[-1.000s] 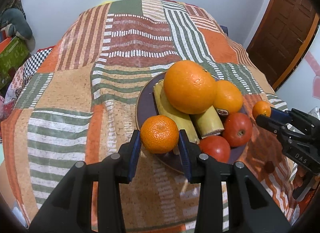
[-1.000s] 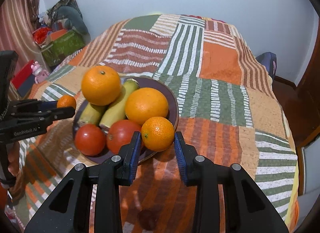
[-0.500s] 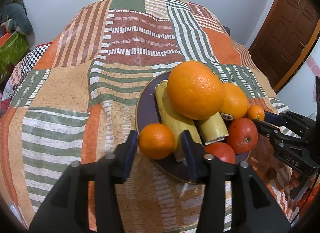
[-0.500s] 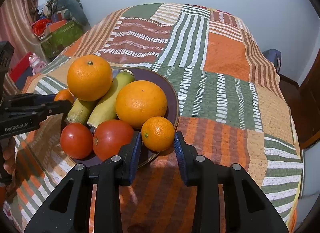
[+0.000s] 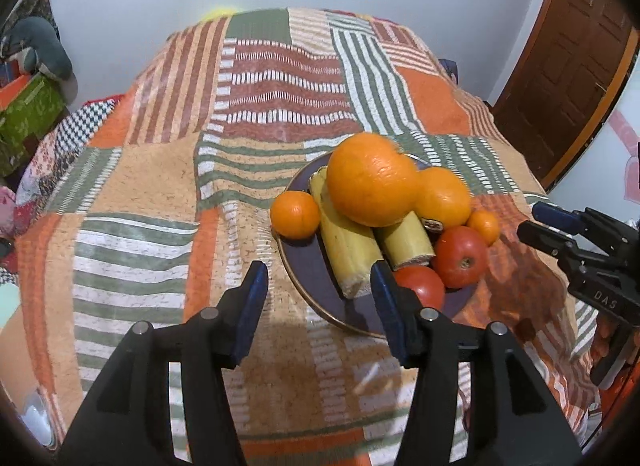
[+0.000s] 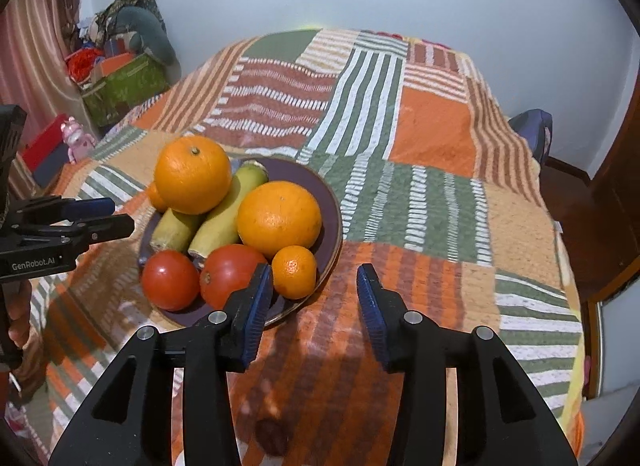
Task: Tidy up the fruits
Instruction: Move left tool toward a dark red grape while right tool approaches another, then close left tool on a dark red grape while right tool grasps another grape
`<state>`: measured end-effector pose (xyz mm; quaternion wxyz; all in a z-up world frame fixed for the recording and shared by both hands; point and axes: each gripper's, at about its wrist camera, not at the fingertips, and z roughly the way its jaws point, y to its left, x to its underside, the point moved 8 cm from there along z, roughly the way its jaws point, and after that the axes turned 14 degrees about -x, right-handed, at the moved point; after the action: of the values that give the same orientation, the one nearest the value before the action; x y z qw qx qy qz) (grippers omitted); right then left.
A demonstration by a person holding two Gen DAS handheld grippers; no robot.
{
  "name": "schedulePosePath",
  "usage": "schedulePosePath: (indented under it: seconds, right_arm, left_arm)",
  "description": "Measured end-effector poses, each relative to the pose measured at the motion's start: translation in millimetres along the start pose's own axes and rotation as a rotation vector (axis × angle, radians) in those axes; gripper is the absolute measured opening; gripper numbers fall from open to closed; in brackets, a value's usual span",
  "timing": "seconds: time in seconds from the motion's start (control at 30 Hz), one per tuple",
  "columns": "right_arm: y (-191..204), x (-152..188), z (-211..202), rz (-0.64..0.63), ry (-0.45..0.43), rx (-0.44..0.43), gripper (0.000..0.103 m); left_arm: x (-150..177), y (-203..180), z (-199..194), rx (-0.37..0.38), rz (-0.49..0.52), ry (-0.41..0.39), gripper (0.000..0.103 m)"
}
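Orange citrus (image 6: 279, 218) (glossy) crowds plate (image 6: 326, 201).

- Left gripper (image 5: 318, 290): jaws spread wide, nothing between the blue pads (image 5: 251, 308). Fingertips sit just short of the near-left rim of the plate (image 5: 304, 266), above the cloth, not touching any fruit.
- Same gripper seen from the right wrist view (image 6: 98, 213): reaches in level from the plate's left side, tips close to the rim. A bare hand (image 6: 18, 326) grips its handle low at the frame's left edge.
- Right gripper (image 6: 314, 298): jaws also wide apart, empty. Left pad (image 6: 256, 308) overlaps the plate's near rim; right pad hangs off the plate, over the cloth.
- From the left wrist view the right gripper (image 5: 540, 225) enters from the plate's right side, fingers pointing toward it.
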<state>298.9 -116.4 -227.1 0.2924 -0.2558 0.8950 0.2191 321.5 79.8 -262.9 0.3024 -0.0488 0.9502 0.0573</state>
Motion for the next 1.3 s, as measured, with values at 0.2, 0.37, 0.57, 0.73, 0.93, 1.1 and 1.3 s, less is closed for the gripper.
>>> schedulePosePath:
  seconds: [0.2, 0.37, 0.57, 0.73, 0.93, 1.1, 1.3]
  right_arm:
    - [8.2, 5.9, -28.6, -0.001, -0.04, 0.002, 0.044]
    - [15.8, 17.6, -49.0, 0.001, -0.058, -0.002, 0.044]
    - [25.2, 36.9, -64.9, -0.008, -0.062, 0.0, 0.044]
    - [30.2, 53.7, -70.8, 0.005, -0.063, -0.002, 0.044]
    - [36.3, 70.5, -65.2, -0.001, -0.039, -0.009, 0.044]
    - [35.4, 81.0, -57.5, 0.011, -0.028, -0.002, 0.044]
    - [34.4, 88.9, -44.3, 0.016, 0.009, -0.02, 0.038]
  left_arm:
    - [8.2, -9.9, -38.9, 0.002, 0.022, -0.045, 0.053]
    - [22.6, -25.5, -59.1, 0.02, 0.042, -0.053, 0.053]
    - [53.5, -52.3, -70.3, 0.059, 0.059, -0.024, 0.053]
    - [79.1, -73.6, -70.8, 0.102, 0.063, 0.017, 0.053]
    - [100.3, -95.2, -67.9, 0.132, 0.079, 0.048, 0.043]
    - [113.9, -107.3, -55.4, 0.137, 0.097, 0.09, 0.029]
    - [124.4, -115.0, -44.1, 0.135, 0.112, 0.116, 0.026]
